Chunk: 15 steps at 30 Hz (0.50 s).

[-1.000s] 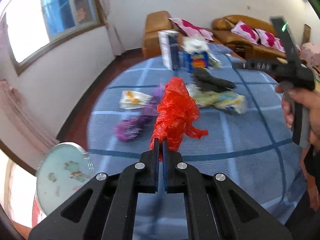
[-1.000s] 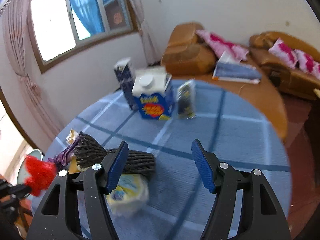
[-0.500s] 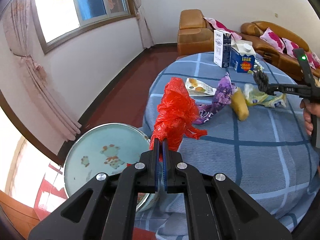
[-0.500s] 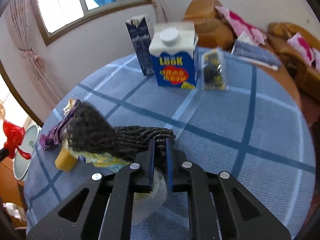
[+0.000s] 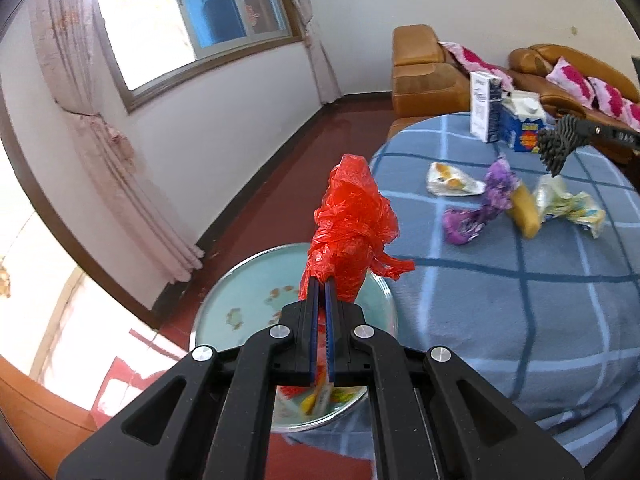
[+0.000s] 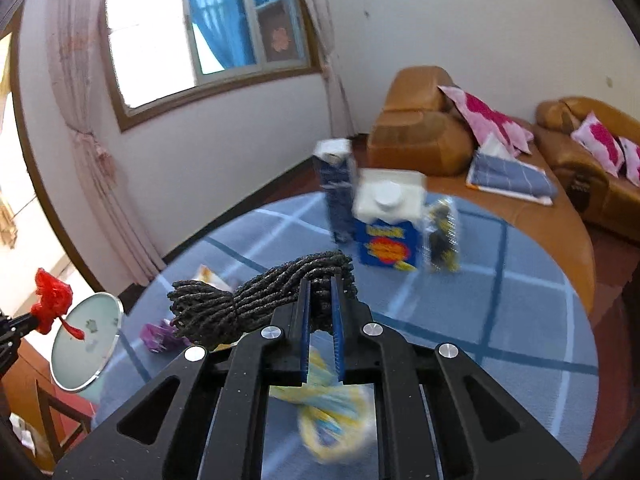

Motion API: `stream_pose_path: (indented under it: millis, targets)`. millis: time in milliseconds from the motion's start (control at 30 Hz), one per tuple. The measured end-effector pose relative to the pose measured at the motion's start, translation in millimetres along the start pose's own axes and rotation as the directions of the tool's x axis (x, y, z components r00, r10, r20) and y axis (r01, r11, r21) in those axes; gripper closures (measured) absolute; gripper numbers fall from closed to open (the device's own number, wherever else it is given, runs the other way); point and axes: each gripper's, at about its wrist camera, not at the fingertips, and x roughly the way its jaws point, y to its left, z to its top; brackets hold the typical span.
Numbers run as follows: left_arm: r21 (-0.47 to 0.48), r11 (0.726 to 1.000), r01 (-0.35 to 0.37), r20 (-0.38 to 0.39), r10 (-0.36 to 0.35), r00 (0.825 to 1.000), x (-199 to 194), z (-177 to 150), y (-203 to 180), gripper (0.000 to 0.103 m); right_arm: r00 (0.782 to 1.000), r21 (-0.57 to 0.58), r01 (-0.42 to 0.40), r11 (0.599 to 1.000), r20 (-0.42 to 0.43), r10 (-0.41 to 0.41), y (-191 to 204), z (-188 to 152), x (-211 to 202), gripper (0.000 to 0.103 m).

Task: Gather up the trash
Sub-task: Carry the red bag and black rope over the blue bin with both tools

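Trash lies scattered on a round table (image 5: 520,304) under a blue checked cloth, and two pieces of it are off the surface. The left gripper (image 5: 321,280) has its fingers pressed nearly together on the lower end of a crumpled red plastic bag (image 5: 352,224), which stands up from the tips and hangs in the air beside the table's edge, above a pale green round basin (image 5: 240,300) on the floor side. In the right wrist view the same bag shows small at the far left, in front of the basin.

The right gripper (image 6: 321,284) has just been closing and now clamps one end of a black foam net sleeve (image 6: 256,300) between its blue pads; a narrow gap stays, filled by the netting. The sleeve sticks out to the left of the fingers, lifted clear of the cloth.

Still on the table are a purple wrapper (image 5: 476,212), a yellow tube-shaped piece (image 5: 524,210) touching it, a white packet with orange print (image 5: 452,178) and a crinkled yellow and blue wrapper (image 5: 568,208), which in the right wrist view lies blurred right below the fingers. Near the far edge stand a tall dark blue and white carton (image 6: 336,196), a blue carton with a white cap (image 6: 388,228) just beside it, and a small clear packet (image 6: 442,240). Brown sofas with pink cushions (image 5: 576,80) line the wall behind.
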Motion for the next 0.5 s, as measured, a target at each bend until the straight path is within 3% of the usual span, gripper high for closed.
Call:
stream_pose_path:
  millis: [500]
  targets:
    - [-0.049,0.99,-0.135,-0.057,0.132,0.99,8,-27,55,0.1,0.991,-0.192,-0.137,0.972,-0.023,0.135,128,-7,52,0.093]
